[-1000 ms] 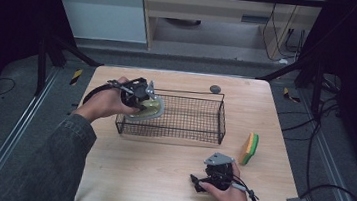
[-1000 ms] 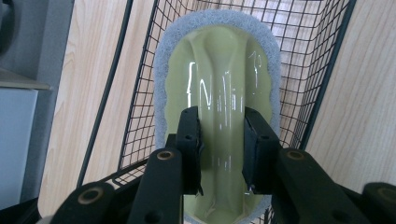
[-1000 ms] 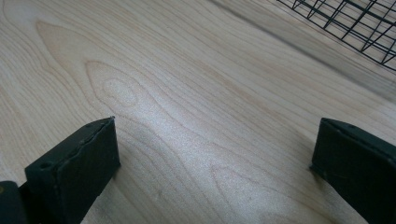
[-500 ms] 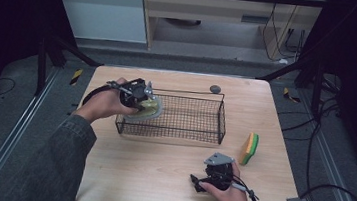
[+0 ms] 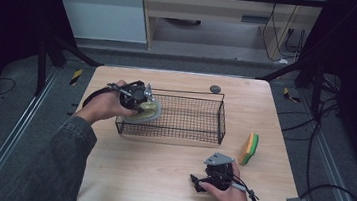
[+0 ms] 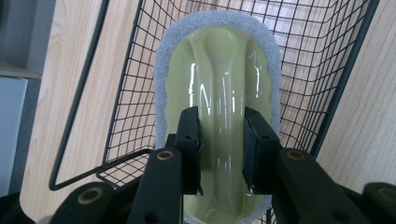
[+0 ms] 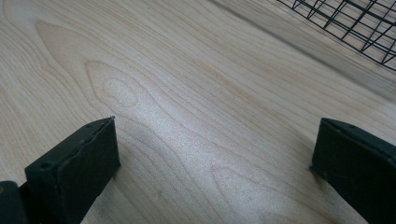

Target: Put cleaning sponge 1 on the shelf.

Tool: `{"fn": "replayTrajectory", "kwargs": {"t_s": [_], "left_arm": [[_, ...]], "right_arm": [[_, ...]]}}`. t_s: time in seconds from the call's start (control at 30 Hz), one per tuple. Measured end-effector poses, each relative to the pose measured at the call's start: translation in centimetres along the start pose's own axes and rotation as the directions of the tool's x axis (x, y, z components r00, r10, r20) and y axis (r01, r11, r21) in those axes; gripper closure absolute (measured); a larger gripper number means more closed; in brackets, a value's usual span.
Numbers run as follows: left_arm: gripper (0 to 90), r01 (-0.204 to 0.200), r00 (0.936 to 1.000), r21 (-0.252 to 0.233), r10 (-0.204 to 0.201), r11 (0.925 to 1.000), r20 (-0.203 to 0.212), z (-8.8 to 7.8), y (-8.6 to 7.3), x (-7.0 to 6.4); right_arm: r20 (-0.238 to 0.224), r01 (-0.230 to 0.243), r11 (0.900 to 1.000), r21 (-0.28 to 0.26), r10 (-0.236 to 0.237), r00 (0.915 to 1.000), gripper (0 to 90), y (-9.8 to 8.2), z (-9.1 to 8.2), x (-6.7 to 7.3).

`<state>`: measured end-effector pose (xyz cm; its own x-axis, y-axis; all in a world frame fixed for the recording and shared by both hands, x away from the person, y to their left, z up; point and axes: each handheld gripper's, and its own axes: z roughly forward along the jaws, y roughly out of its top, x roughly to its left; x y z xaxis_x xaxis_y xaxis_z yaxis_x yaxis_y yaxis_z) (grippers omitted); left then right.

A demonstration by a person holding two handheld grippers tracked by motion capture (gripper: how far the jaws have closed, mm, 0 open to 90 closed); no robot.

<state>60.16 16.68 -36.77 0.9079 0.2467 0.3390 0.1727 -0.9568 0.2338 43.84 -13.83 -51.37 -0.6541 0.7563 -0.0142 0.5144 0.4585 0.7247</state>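
Change since earlier: almost nothing; the left tool (image 5: 142, 100) stays at the same end of the wire basket (image 5: 198, 133) with the scrubber in its grip, and the right tool (image 5: 208, 176) stays resting low on the counter (image 5: 159, 164).

Right tool, nearest: sits on the front part of the counter in the person's right hand (image 5: 224, 193). Its jaws stand wide apart with nothing between them but bare wood; a corner of the basket lies ahead of it and off to one side.

Left tool: jaws closed part way, clamped on the raised central ridge of a pale yellow-green scrubber (image 6: 219, 107) that has a grey-white pad rim. The left hand (image 5: 108, 104) carries it.

Scrubber position: straight out past the left tool's jaws, held over the basket's end and partly inside the wire walls. Whether it touches the basket floor I cannot tell.

Sponge: a yellow and green sponge (image 5: 249, 148) lies on the counter just beyond the right tool, outside the basket's other end.

Far item: a small dark round object (image 5: 215, 89) rests beyond the basket's back edge.

Step in hand (judgement): setting the scrubber into the basket.

Next move (judgement): lower until the pad rests on the wire, spread the jaws, and draw the tool back clear of the rim.
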Motion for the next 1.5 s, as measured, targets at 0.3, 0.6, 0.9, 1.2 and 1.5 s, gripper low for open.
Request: {"fn": "replayTrajectory", "kwargs": {"t_s": [0.3, 0.6, 0.9, 1.2, 1.5], "left_arm": [[70.3, 0.004, 0.9999, 0.011, -0.004, 0.9999, 0.012, 1.0, 0.0, -0.3], [70.2, -0.001, 0.999, 0.026, 0.0, 0.9997, 0.044, 2.5, 0.4, -0.4], [65.9, 0.009, 0.9983, 0.034, -0.011, 0.9994, 0.058, 3.4, 0.6, -0.6], [61.2, 0.049, 0.9976, -0.013, -0.048, 0.9987, 0.051, 2.5, 0.2, -0.6], [51.9, 0.097, 0.9951, -0.106, -0.095, 0.9896, 0.026, 0.3, 0.1, -1.0]], "right_arm": [[-0.001, 0.0, 1.0, -0.002, 0.0, 1.0, 0.8, 0.0, 0.0, 0.0], [-0.002, 0.0, 1.0, -0.004, 0.0, 1.0, 0.8, 0.0, 0.0, 0.0], [0.0, -0.001, 1.0, -0.002, 0.001, 1.0, 0.8, 0.0, 0.0, 0.0], [0.0, 0.0, 1.0, -0.002, 0.0, 1.0, 0.8, 0.0, 0.0, 0.0], [0.003, 0.002, 1.0, -0.002, -0.002, 1.0, 1.1, 0.0, 0.0, 0.0]]}}
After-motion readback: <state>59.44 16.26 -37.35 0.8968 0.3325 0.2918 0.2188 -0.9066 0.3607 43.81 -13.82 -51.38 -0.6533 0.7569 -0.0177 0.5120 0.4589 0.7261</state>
